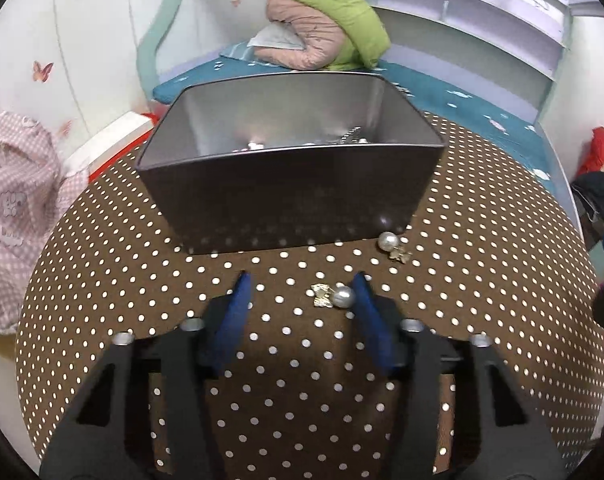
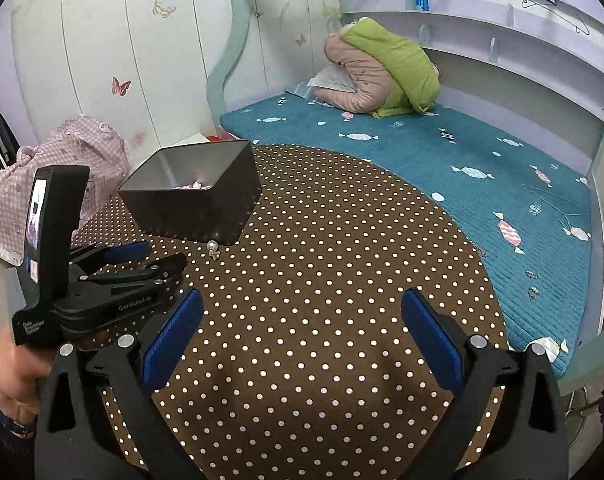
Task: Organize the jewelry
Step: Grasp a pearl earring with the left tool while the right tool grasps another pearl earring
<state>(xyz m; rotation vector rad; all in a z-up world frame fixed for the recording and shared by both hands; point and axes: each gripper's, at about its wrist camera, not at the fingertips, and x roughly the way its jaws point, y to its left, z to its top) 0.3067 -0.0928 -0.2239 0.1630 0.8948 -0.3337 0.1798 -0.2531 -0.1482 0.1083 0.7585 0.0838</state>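
A dark metal box (image 1: 285,184) stands open on the brown dotted table (image 1: 482,280), with small jewelry pieces on its floor. A pearl earring (image 1: 336,296) lies between the tips of my open left gripper (image 1: 299,284), close to the right finger. A second pearl earring (image 1: 392,246) lies by the box's near right corner. In the right wrist view the box (image 2: 193,196) is at the far left, one pearl earring (image 2: 213,249) lies in front of it, and the left gripper (image 2: 149,258) reaches toward it. My right gripper (image 2: 302,312) is open and empty over the table.
A bed with a teal cover (image 2: 442,160) borders the table's far side, with a rolled pink and green quilt (image 2: 382,68). Pink checked cloth (image 2: 61,160) hangs to the left. A white and red box (image 1: 109,140) lies behind the table's left edge.
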